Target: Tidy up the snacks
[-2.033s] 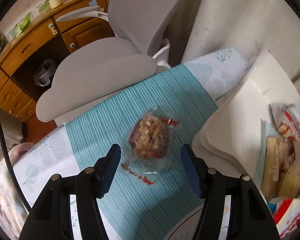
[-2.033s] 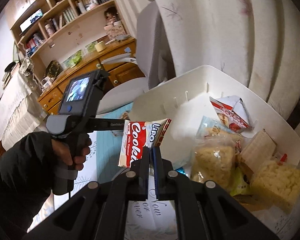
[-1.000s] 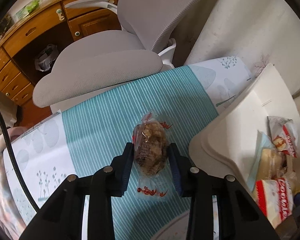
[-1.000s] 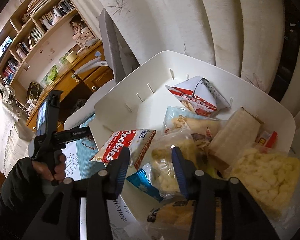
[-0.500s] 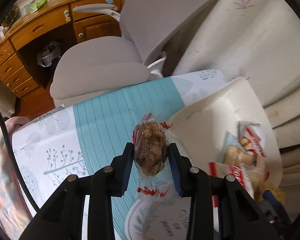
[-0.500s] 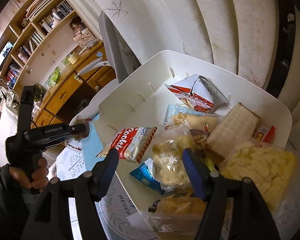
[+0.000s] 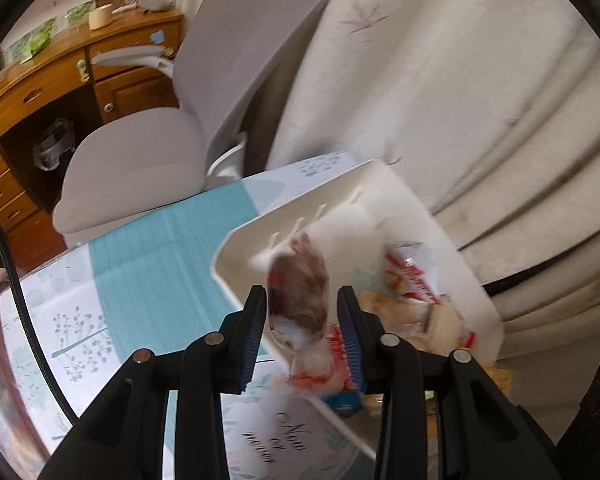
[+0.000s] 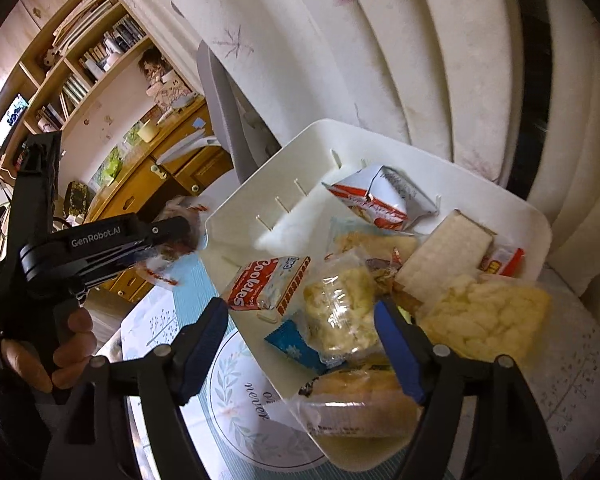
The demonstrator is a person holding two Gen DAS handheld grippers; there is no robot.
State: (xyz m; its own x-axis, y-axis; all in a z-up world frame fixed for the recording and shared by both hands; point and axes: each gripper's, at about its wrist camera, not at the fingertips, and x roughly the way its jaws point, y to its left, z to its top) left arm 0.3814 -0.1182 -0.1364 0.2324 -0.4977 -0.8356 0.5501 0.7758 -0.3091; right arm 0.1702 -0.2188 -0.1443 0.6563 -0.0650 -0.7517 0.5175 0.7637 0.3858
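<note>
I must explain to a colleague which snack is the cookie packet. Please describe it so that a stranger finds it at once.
Look at the white plastic basket on the table, before the cream curtain. Inside, by its left wall, lies a red and white rectangular packet, beside a clear-wrapped yellow cake. Only this packet has the large word "Cookies" printed on it.

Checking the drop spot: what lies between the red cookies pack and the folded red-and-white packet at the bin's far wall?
In the right wrist view, only bare white floor of the bin lies between cookies pack and folded packet.
</note>
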